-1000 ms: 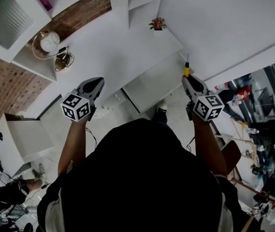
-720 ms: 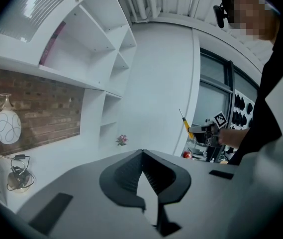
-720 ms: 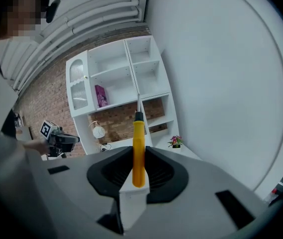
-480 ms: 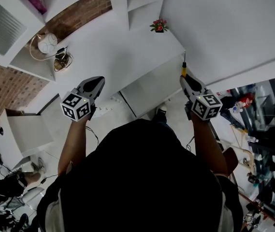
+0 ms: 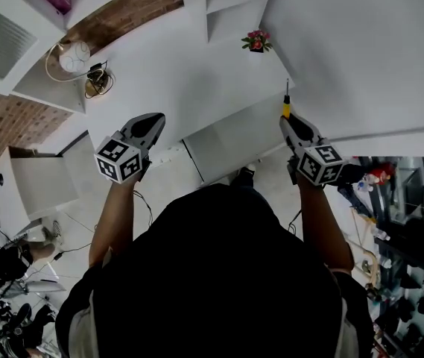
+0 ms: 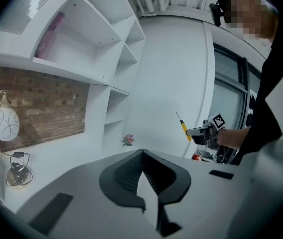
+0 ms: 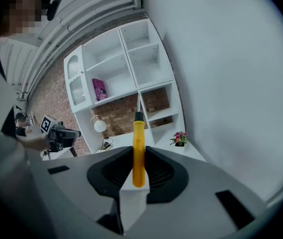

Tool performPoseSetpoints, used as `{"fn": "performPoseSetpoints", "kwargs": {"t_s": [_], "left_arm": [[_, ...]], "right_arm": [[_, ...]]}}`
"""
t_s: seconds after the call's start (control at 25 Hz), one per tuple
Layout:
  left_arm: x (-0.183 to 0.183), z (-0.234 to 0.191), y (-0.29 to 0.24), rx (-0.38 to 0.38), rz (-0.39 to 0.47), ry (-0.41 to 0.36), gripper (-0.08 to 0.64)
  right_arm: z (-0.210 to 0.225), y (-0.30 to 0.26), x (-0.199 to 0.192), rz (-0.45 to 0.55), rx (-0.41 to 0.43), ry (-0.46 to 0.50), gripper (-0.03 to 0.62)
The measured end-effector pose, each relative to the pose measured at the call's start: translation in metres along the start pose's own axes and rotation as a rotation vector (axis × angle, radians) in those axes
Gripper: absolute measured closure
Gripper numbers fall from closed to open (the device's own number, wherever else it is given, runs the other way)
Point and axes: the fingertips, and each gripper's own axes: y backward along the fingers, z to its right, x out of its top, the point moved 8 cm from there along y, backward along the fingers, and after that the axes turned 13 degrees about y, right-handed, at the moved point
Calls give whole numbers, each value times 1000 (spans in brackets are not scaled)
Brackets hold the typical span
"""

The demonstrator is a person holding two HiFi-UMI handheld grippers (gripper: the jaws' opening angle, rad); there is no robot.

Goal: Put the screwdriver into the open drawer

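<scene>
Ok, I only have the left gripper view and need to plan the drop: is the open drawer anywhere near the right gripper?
Observer: Yes. In the head view the open drawer lies between the two grippers, with the right gripper at its right end.
Operator: Is the grip solid?
Observer: The right gripper view shows the jaws shut on the screwdriver by its yellow handle, shaft pointing straight ahead.
Operator: Is my left gripper in the way?
Observer: No. The left gripper is off to the drawer's left, not over it.

Right claw [image 7: 137, 159] clamps the yellow screwdriver [image 7: 138, 141] — shaft pointing toward white shelves [image 7: 124, 66]
</scene>
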Motion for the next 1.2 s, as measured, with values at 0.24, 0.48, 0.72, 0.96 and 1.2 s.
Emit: {"fn": "performPoseSetpoints", "kwargs": {"t_s": [0.24,0.48,0.72,0.96,1.2], "left_arm": [[4,3,-21,42,15,30,543],[5,9,-38,81,36,66,543],[4,15,-47,138,64,96,543],[-1,16,-47,199,94,128,543],[-12,15,-41,260,115,163,543]], "right_arm": [[29,-19,4,-38,64,19,509],[57,-34,10,-71,107,63,509],[85,-52,14,-98,170,114,509],[97,-77,16,-120,238,142,509],[103,-102,5,-157,289,220,509]]}}
